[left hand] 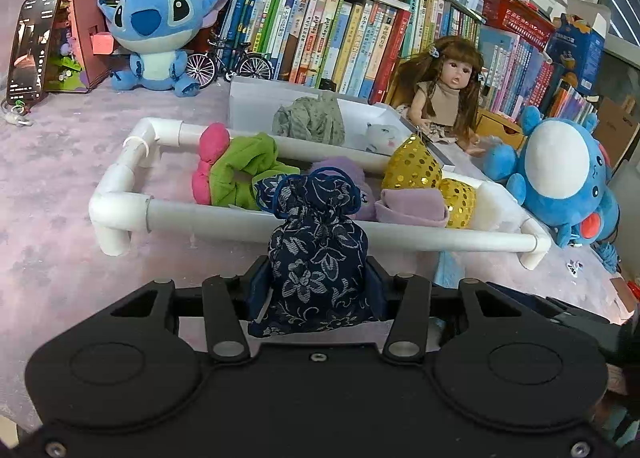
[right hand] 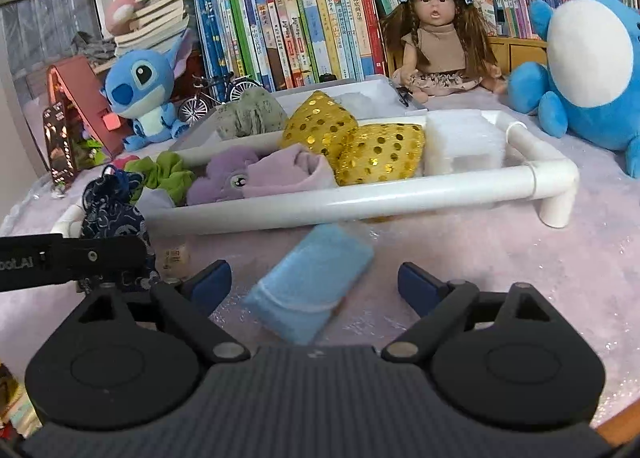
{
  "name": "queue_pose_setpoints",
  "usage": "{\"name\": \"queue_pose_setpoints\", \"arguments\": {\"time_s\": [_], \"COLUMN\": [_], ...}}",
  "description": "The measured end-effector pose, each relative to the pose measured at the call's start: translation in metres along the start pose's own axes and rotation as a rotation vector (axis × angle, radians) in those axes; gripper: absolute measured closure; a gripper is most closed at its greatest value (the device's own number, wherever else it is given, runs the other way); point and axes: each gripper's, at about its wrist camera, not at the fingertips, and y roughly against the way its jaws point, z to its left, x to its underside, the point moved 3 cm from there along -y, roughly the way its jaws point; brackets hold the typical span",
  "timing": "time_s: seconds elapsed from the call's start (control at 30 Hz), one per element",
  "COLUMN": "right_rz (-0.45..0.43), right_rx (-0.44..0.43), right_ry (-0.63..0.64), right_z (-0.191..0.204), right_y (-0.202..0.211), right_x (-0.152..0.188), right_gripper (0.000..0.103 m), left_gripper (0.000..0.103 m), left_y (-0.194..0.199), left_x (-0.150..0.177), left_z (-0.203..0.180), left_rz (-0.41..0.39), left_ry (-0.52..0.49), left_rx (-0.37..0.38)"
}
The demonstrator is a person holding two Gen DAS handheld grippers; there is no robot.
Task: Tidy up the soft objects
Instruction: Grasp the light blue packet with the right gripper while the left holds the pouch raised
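Observation:
My left gripper (left hand: 318, 282) is shut on a dark blue flowered drawstring pouch (left hand: 318, 254), held upright just in front of a white pipe frame (left hand: 256, 224). The pouch (right hand: 114, 214) shows at the far left of the right wrist view, beside the left gripper's black arm. Inside the frame lie a green scrunchie (left hand: 244, 170), a purple plush (right hand: 224, 180), a lilac cloth (right hand: 288, 174), gold sequin pieces (right hand: 376, 152) and a white foam block (right hand: 464, 142). My right gripper (right hand: 314, 282) stands open around a folded light blue cloth (right hand: 312, 282) lying on the pink cover; its pads do not touch it.
A white box (left hand: 256, 98) with a grey-green cloth (left hand: 308, 120) stands behind the frame. A blue plush (left hand: 154, 32), a doll (left hand: 446, 94) and a second blue plush (left hand: 560, 174) sit before rows of books. A phone (left hand: 32, 48) leans at the left.

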Motion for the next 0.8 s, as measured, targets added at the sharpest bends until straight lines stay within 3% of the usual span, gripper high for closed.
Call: {"name": "queue_pose_setpoints", "arguments": {"time_s": [0.27,0.8], "right_rz": [0.007,0.026], "right_rx": [0.011,-0.048], "right_ry": [0.002,0.047], "right_z": [0.003,0.000], "right_y": [-0.001,0.029], "right_x": [-0.001,0.002], "right_gripper": [0.039,0.044], "left_gripper": [0.056,0.056], "left_y": [0.000,0.003], "left_x": [-0.002,-0.012], "left_z": [0.005,0.007], "left_rz": [-0.012,-0.031], "left_ry": [-0.001,-0.010], "left_rx": [-0.009,-0.008]}}
